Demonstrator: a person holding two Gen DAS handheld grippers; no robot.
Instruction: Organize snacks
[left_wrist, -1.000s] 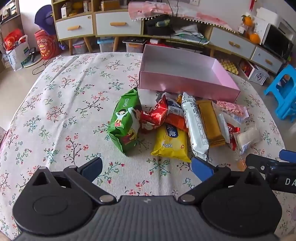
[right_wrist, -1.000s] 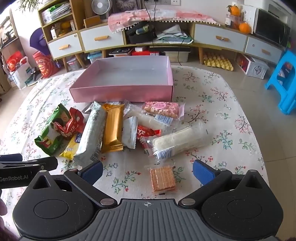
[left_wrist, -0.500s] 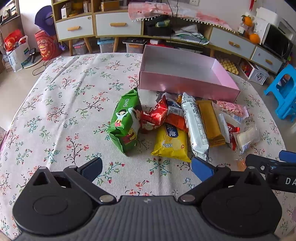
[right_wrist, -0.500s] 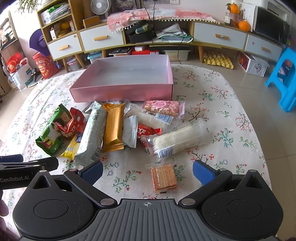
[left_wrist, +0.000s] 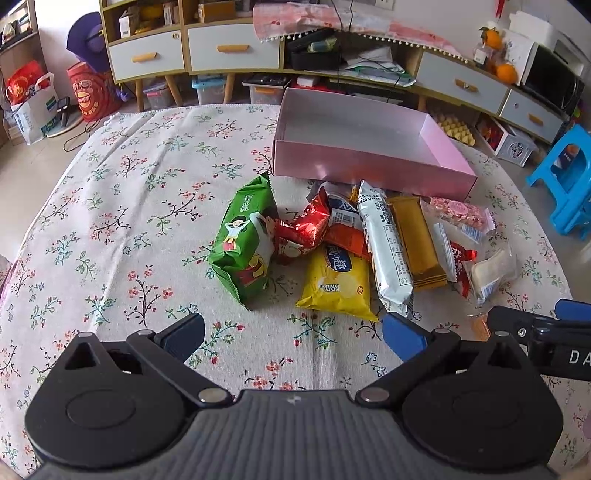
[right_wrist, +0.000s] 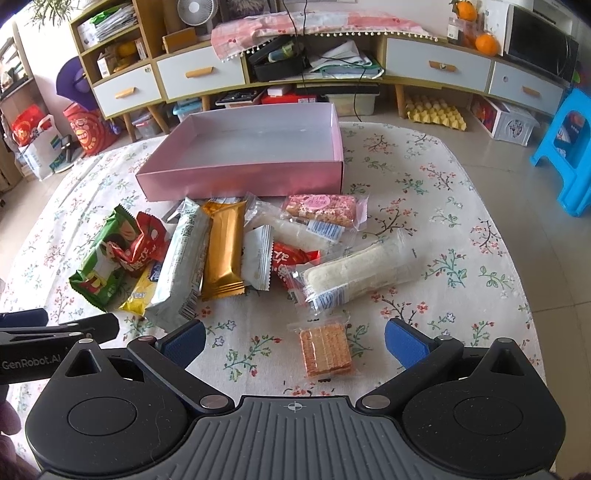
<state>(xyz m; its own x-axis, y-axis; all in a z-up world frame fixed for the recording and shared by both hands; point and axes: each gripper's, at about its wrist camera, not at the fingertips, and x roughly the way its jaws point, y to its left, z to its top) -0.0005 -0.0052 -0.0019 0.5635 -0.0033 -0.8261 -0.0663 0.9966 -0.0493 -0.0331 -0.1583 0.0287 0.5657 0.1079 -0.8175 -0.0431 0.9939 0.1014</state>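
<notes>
Pink box (right_wrist: 240, 181) empty at the table's far edge — snack packets heaped against its front wall. Left gripper (left_wrist: 293, 334) and right gripper (right_wrist: 295, 338) — both spread apart, holding nothing.

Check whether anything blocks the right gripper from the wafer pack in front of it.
Nothing visible does. The wafer pack lies alone on the cloth between the open fingers of the right gripper, apart from the long white snack behind it.
</notes>
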